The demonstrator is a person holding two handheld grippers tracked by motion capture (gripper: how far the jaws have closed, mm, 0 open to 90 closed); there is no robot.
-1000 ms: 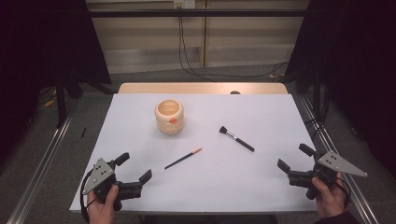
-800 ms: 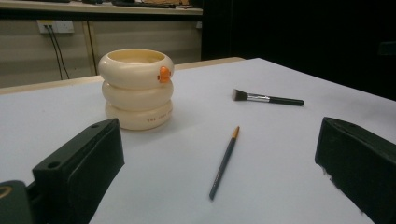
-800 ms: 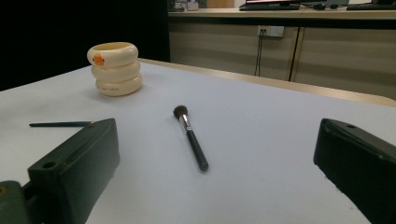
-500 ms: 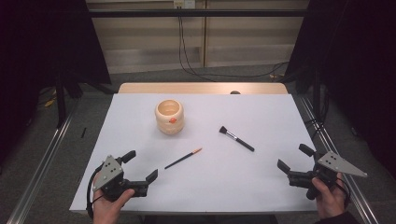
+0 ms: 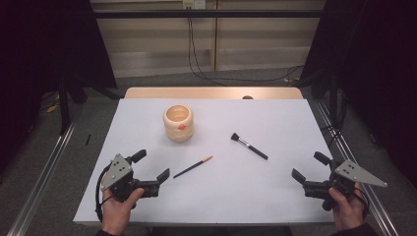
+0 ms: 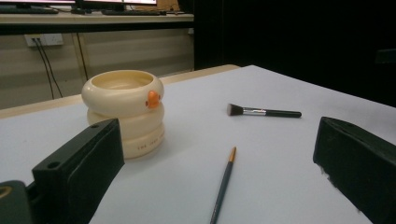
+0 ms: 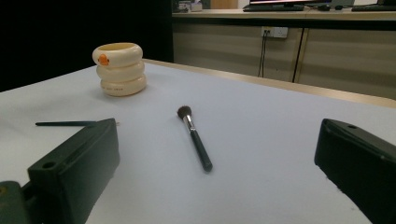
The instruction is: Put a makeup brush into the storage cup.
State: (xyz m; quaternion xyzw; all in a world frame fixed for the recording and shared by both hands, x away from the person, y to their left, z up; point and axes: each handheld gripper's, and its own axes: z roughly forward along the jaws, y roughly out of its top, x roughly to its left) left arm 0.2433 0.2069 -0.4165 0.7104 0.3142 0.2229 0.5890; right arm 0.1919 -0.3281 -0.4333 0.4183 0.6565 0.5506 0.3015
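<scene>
The left gripper point(image 5: 150, 167) has moved inward toward the thin paintbrush point(image 5: 193, 167), jaws spread wide and holding nothing — the approach looks begun. The right gripper point(image 5: 310, 168) is unchanged at the near right edge, jaws likewise apart. Beyond lies the makeup brush point(image 5: 249, 145), flat on the table point(image 5: 275, 196). Farthest, the cream holder point(image 5: 178, 122) stands upright — its interior appears empty.

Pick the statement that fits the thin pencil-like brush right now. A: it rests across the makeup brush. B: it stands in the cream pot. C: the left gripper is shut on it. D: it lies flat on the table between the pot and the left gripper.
D: the thin brush lies flat on the table, between the cream pot and the open left gripper, touching neither.
</scene>
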